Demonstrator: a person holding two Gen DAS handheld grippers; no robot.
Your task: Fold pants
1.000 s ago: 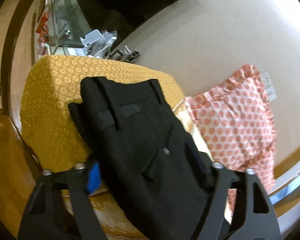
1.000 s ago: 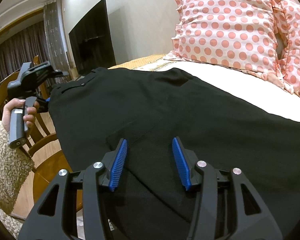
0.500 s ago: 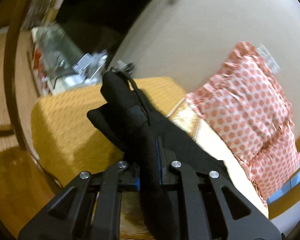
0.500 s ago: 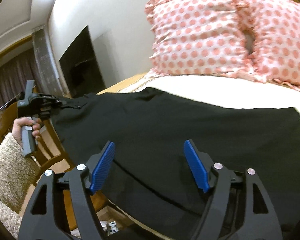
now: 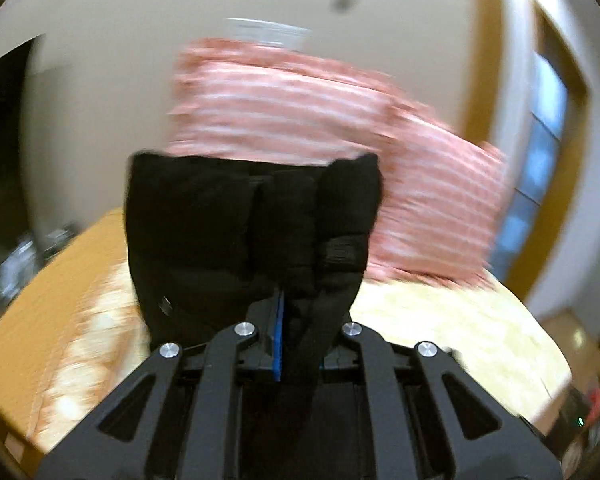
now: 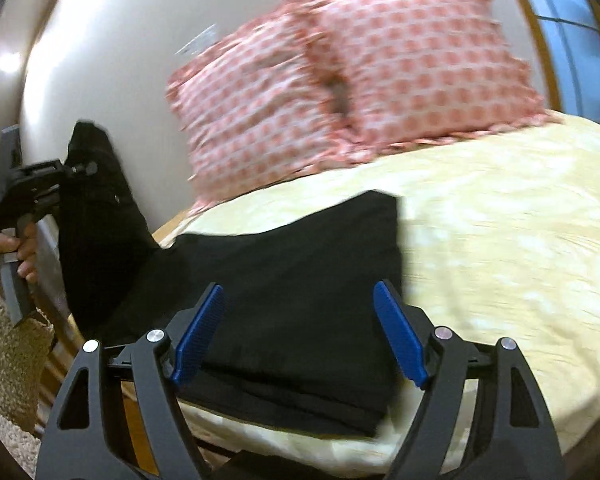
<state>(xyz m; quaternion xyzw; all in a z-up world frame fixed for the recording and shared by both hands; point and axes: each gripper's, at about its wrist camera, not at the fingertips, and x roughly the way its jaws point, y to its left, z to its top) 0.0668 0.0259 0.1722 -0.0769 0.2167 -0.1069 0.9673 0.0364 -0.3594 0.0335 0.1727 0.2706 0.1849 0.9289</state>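
Left wrist view, blurred: the left claw (image 5: 296, 316) is clamped tight on a bunched fold of the black fabric pants (image 5: 236, 232), which rise in front of the lens and hide the middle of the scene. A small button shows on the cloth at lower left. Behind the pants lean two pink pillows with paler spots (image 5: 300, 108), against a cream wall (image 5: 112, 48). Below lies the bed with a yellow patterned cover (image 5: 452, 320). A dark screen (image 5: 0, 128) sits at the far left, a window (image 5: 540, 152) at the right.

Right wrist view: the right claw (image 6: 300, 336) stands wide apart, its blue ribbed pads (image 6: 400, 340) gripping nothing, having just been opening. It hovers over the pants' folded part (image 6: 300, 280), lying flat near the bed's near edge (image 6: 500, 260). At the left, the other end of the pants (image 6: 96, 208) is lifted upright, pinched in the left claw (image 6: 74, 170), held by a hand (image 6: 10, 254) in a fuzzy beige sleeve (image 6: 4, 352). The pillows (image 6: 340, 88) rest at the head of the bed, well apart from the pants.
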